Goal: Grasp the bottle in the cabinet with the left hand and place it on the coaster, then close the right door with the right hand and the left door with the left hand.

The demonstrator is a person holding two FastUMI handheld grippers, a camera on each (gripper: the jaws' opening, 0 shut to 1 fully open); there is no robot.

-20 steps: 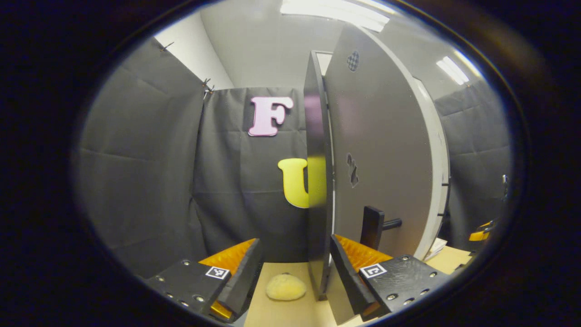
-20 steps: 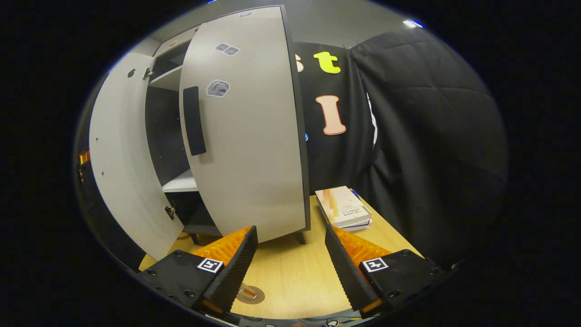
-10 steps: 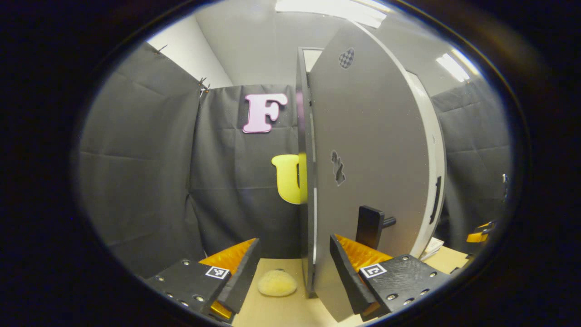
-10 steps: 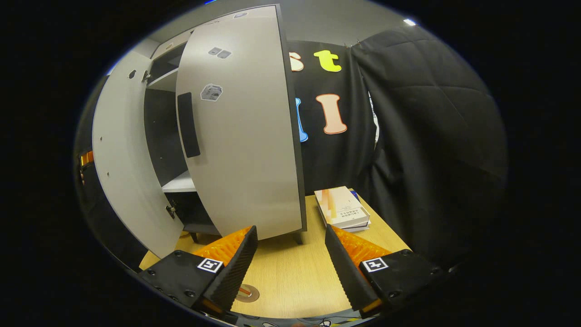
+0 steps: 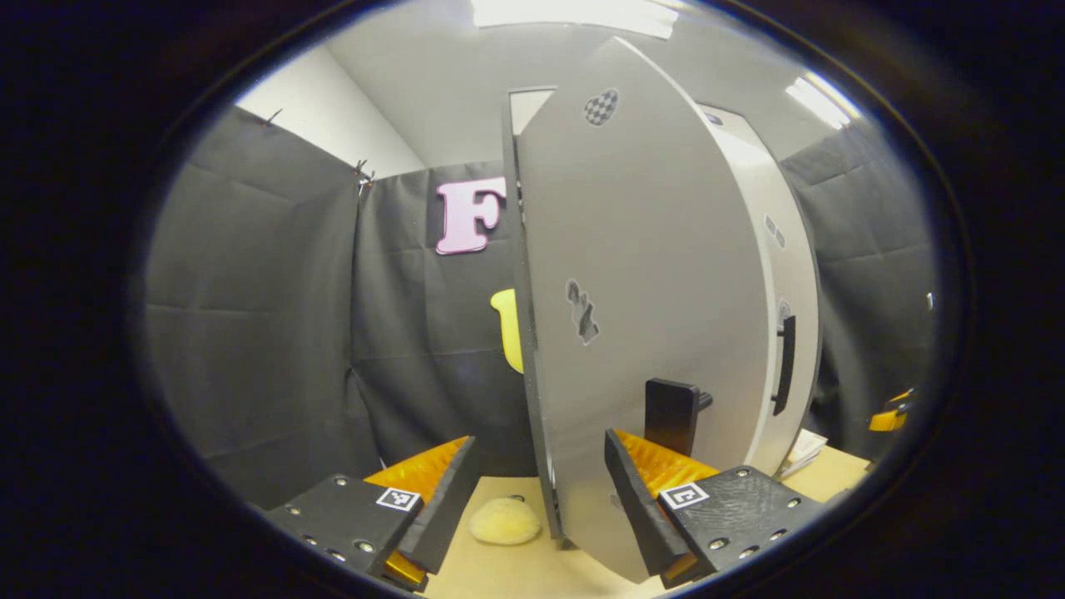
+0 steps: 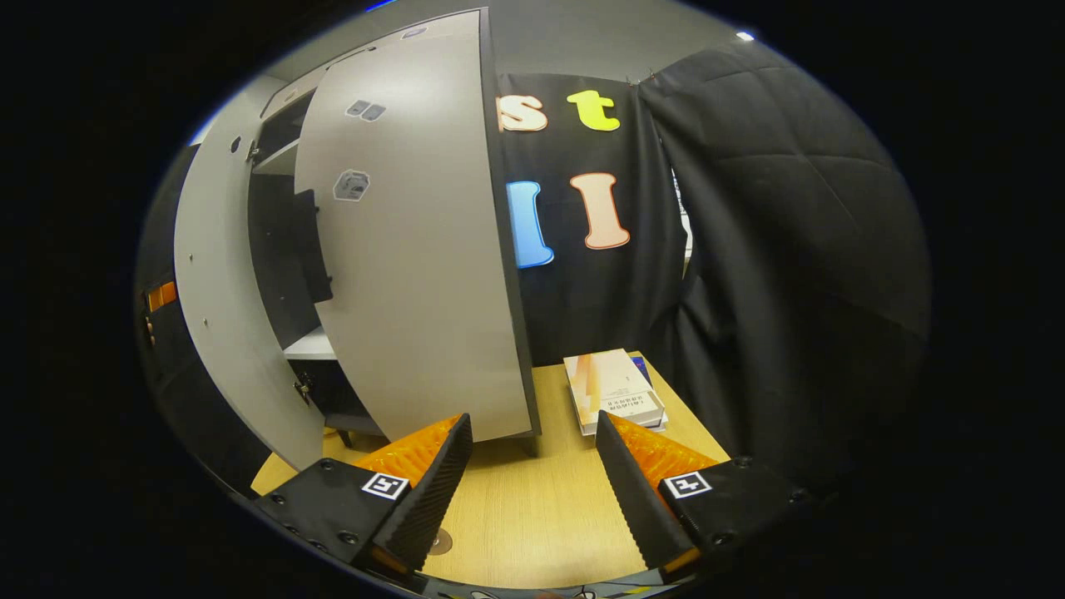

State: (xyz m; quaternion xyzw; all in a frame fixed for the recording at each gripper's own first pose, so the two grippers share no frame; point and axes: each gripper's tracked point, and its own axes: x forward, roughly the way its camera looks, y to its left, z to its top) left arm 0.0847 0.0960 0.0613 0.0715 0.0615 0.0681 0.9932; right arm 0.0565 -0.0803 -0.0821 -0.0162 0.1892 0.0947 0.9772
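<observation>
Left gripper view: the left door [image 5: 641, 274] has swung further toward the cabinet than half a second ago; more of its outer face now shows and it covers most of the wall behind. Its handle [image 5: 672, 414] stands just above the right finger of the left gripper [image 5: 539, 499]. That gripper is spread wide, nothing between the fingers; the door's lower edge sits just ahead of the gap. Whether a finger touches the door cannot be told. The right door [image 5: 786, 274], with its own handle [image 5: 784, 364], shows past the left door's edge.

Right gripper view: the right door [image 6: 412, 249] has moved further shut since the last frame, leaving a narrower dark slot into the cabinet [image 6: 283, 249]. The right gripper [image 6: 532, 491] is spread, holding nothing, over the table [image 6: 532, 532].

Around: a pale yellow sponge [image 5: 504, 522] lies on the table just left of the left door's foot. A stack of books [image 6: 614, 389] rests beside the cabinet. The coaster [image 6: 438, 542] peeks out by the right gripper's left finger; the bottle cannot be made out.
</observation>
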